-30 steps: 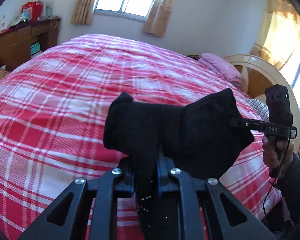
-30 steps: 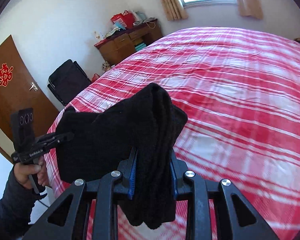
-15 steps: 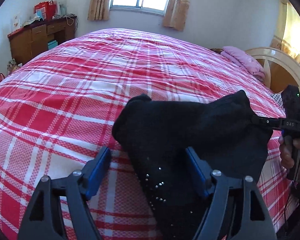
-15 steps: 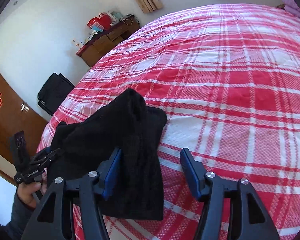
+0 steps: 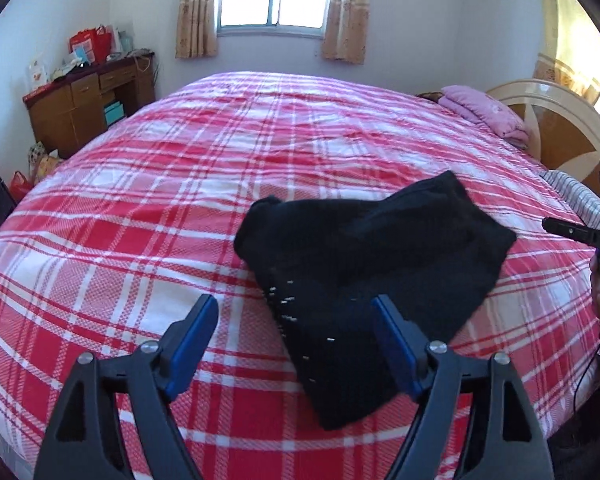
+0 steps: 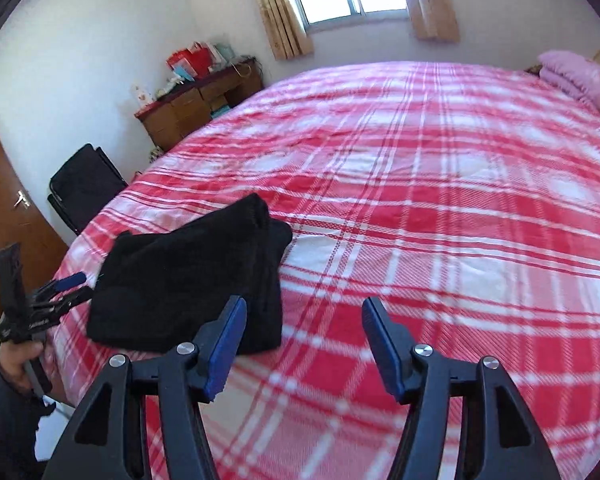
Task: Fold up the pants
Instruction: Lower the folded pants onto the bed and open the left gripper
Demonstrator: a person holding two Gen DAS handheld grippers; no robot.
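Pants (image 5: 364,264), black and already doubled into a thick bundle, lie on the near edge of the red plaid bed (image 5: 140,208), close to where I stand, which I judge keeps the bundle within reach of both tools for a last tidy or for carrying off. My left gripper (image 5: 294,334) hangs just above the bundle's near end with its jaws wide apart and nothing between them; my right gripper (image 6: 302,340) sits beside the bundle's right edge, jaws equally spread and empty, the blue pads clear of the cloth. The fabric rests flat under its own weight, one folded edge humped a little higher toward the middle of the bed. Compared with a second ago the difference is plain: then both jaws were clamped on the cloth and the pants hung lifted between them, while half a second ago they had opened, and now the bundle is settled and both tools are drawn back from it
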